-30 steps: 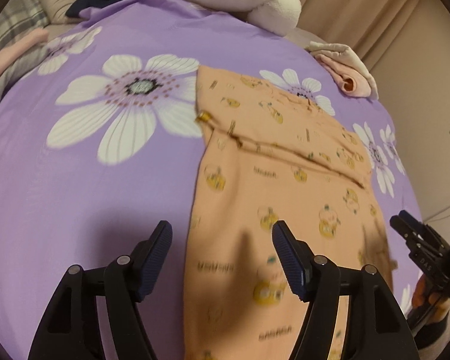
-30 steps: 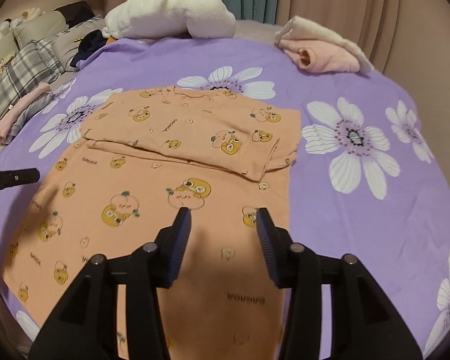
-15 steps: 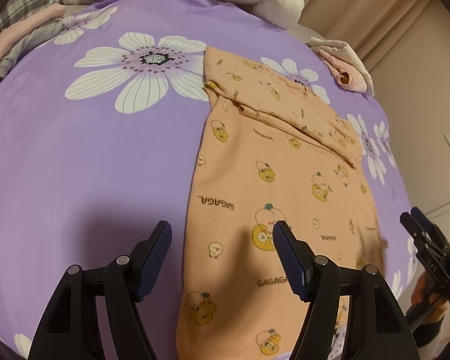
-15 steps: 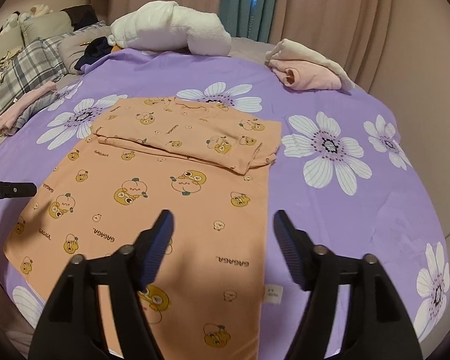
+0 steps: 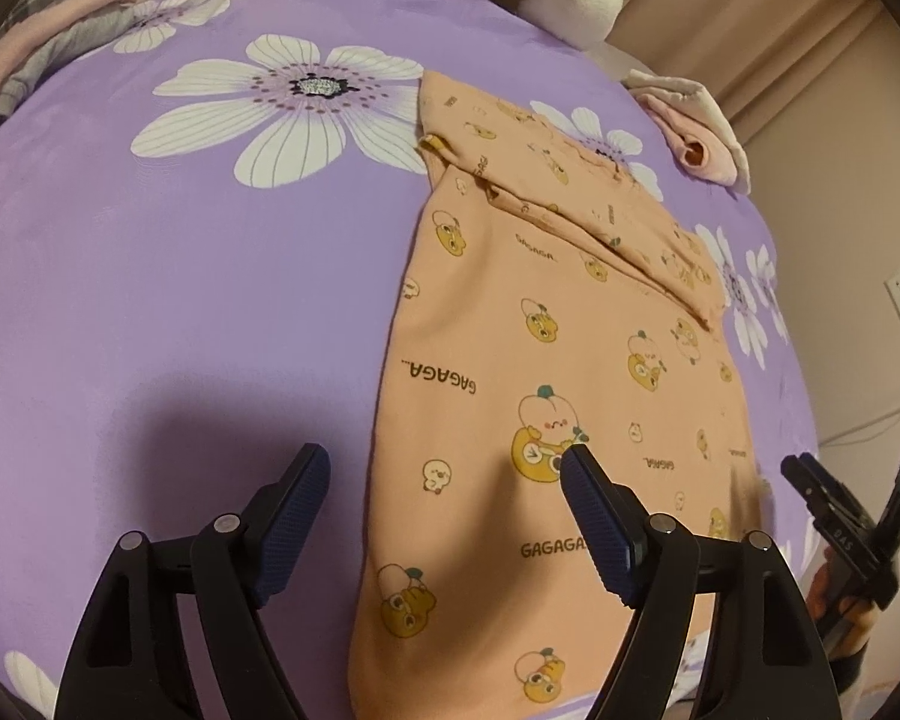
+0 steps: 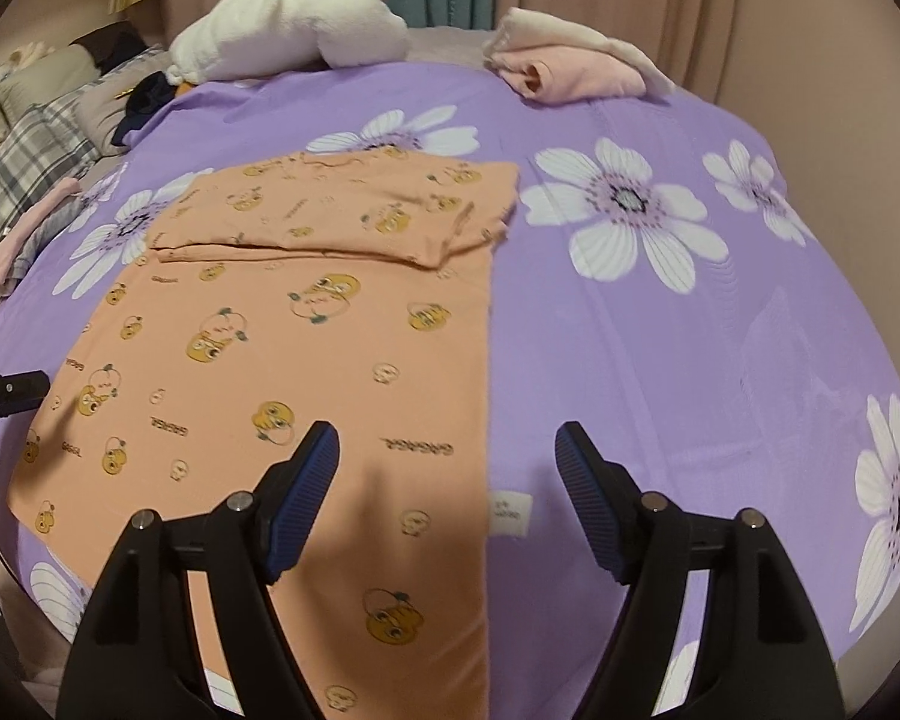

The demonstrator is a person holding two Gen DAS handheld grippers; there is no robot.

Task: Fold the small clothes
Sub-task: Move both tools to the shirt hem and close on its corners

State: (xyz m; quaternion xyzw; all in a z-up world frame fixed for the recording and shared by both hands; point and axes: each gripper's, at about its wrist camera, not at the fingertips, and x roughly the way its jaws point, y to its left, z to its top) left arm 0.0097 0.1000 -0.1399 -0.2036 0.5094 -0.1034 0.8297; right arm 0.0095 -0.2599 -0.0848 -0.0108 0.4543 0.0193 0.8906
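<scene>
An orange small garment (image 5: 546,372) printed with cartoon figures lies flat on the purple flowered bedsheet (image 5: 180,300); its far part is folded over itself. My left gripper (image 5: 444,462) hovers over the garment's near left edge, jaws opening, with nothing pressed between the pads. My right gripper (image 6: 447,438) stands open above the garment's (image 6: 282,336) near right edge, where a white label (image 6: 510,513) sticks out onto the sheet. Each gripper shows at the rim of the other's view: the right gripper (image 5: 834,510) and the left gripper (image 6: 6,393).
A white fluffy blanket (image 6: 288,24) and a folded pink and cream pile (image 6: 570,69) lie at the far side of the bed. Plaid bedding (image 6: 24,162) and pink and grey clothes (image 6: 24,234) lie far left. Curtains and a wall close the right side.
Both grippers have drawn back toward the garment's near hem. The right gripper slid right and its jaws spread from narrow to wide. The left jaws widened slightly.
</scene>
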